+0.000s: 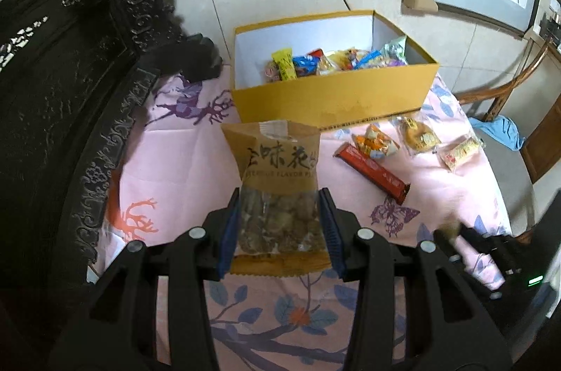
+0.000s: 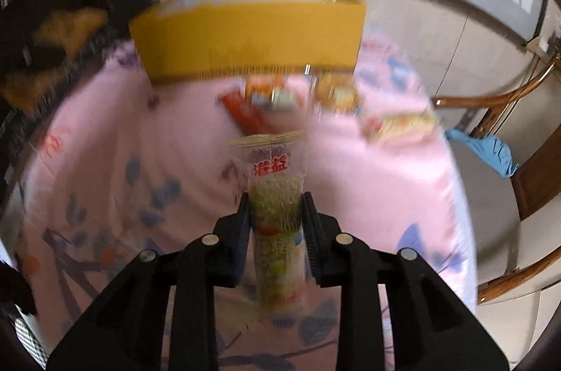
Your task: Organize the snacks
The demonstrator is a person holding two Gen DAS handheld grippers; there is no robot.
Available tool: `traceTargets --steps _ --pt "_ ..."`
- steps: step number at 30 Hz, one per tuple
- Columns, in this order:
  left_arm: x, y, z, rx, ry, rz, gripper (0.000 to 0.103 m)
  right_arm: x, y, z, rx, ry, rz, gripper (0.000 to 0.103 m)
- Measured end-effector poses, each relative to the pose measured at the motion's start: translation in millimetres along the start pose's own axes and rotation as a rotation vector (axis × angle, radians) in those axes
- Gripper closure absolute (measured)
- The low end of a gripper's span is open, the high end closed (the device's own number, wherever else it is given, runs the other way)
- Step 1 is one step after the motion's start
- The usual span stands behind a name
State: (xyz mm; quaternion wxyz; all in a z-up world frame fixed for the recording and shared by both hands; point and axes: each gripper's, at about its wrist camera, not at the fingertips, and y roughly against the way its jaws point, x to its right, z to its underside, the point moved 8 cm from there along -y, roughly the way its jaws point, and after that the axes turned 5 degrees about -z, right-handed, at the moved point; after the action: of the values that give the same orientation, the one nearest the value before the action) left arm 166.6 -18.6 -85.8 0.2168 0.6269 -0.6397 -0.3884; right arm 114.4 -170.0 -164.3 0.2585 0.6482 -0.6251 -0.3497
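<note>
Before the yellow box (image 1: 333, 97), the left gripper (image 1: 280, 223) clamps a peanut packet (image 1: 277, 181), the right gripper (image 2: 276, 213) a clear snack pouch (image 2: 275, 195); each should clear the rim before release.

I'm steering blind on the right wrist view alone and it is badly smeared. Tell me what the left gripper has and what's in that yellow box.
Observer: The left gripper is shut on a brown snack packet with nuts showing through its clear lower half.
Operator: Now the box.
Observer: The yellow box already holds a pile of wrapped snacks.
Operator: Name the red thing ahead of my packet.
Observer: It is a long red bar lying flat on the pink cloth, apart from the box.
</note>
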Motion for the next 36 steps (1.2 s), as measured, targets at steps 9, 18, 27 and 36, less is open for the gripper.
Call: traceTargets --steps 9,18,27,36 --pt "-17 -3 -24 0.019 0.034 -0.011 0.060 19 56 -74 0.178 -0.075 -0.062 0.075" --pt "-14 -30 -101 0.086 0.067 -0.021 0.060 28 57 -177 0.291 -0.041 -0.105 0.075" --pt "-2 -85 -197 0.167 -0.019 -0.079 0.060 22 12 -284 0.350 0.012 -0.149 0.075" --pt "-3 -115 -217 0.274 -0.024 -0.262 0.002 31 -46 -308 0.294 0.056 -0.047 0.001"
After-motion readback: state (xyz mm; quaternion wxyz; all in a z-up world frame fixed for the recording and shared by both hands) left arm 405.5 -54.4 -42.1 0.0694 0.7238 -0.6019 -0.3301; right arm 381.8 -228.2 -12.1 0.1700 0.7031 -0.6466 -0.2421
